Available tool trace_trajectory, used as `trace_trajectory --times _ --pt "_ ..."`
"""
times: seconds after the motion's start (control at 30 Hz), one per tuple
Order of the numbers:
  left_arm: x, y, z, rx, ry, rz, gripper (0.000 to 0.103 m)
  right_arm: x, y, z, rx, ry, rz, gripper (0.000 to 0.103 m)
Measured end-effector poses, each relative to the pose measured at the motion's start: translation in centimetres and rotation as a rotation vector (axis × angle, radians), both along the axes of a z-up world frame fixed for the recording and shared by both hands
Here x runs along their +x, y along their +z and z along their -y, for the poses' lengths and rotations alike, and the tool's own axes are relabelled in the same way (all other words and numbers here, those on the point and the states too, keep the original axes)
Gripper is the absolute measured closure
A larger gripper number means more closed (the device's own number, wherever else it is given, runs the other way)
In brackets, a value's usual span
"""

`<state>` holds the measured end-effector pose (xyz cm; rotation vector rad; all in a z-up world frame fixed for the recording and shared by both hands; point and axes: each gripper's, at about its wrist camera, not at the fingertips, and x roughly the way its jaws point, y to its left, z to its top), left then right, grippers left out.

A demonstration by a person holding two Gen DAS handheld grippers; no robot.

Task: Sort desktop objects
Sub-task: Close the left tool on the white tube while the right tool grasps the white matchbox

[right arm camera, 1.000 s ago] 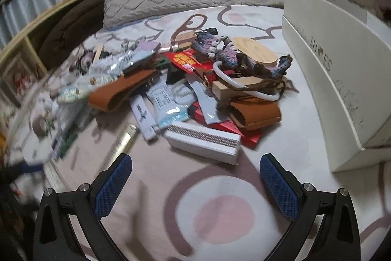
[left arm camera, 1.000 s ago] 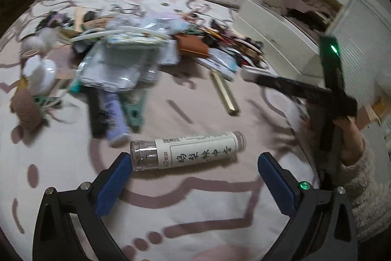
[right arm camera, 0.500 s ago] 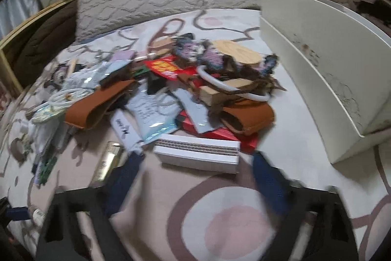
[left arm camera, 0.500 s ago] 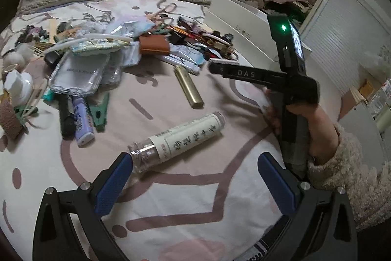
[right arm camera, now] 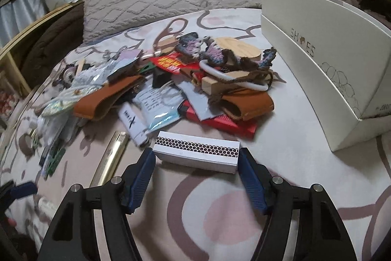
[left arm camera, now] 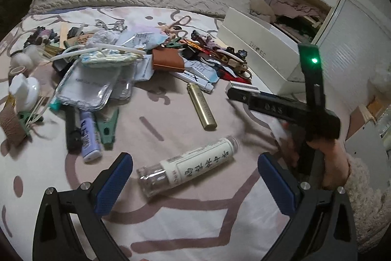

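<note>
The right gripper (right arm camera: 196, 158) has just been closing, its 2 blue pads against the ends of the white matchbox (right arm camera: 196, 154) lying on the patterned bedspread (right arm camera: 281, 146) before the clutter, while the left gripper (left arm camera: 195, 171) stands wide open, empty, over the labelled tube (left arm camera: 193, 166).

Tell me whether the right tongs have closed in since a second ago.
Yes. The right tongs have just been closing around the white matchbox, pads at its two ends, beside the still gold lighter.

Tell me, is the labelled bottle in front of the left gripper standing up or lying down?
Lying down. The labelled bottle rests on its side on the bedspread, with its printed text running along its length.
</note>
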<state>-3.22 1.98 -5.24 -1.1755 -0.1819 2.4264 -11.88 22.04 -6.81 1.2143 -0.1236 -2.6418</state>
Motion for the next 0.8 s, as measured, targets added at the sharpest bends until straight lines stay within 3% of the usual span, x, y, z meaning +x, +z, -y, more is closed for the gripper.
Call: trace_trajectory --times 0.13,0.43,0.8 --pt "-0.6 -0.4 -0.8 -0.027 -0.025 0.005 0.0 1.0 0.1 0.7 0.039 0.056 -0.007 0.033" --pt "0.6 -1.3 -0.7 0.007 -0.077 0.077 0.001 3.3 0.3 1.2 0.109 0.2 -0.005 0.033" --pt "1.8 -0.9 -2.0 -0.001 -0.143 0.062 0.001 3.8 0.2 0.8 0.161 0.217 -0.017 0.03"
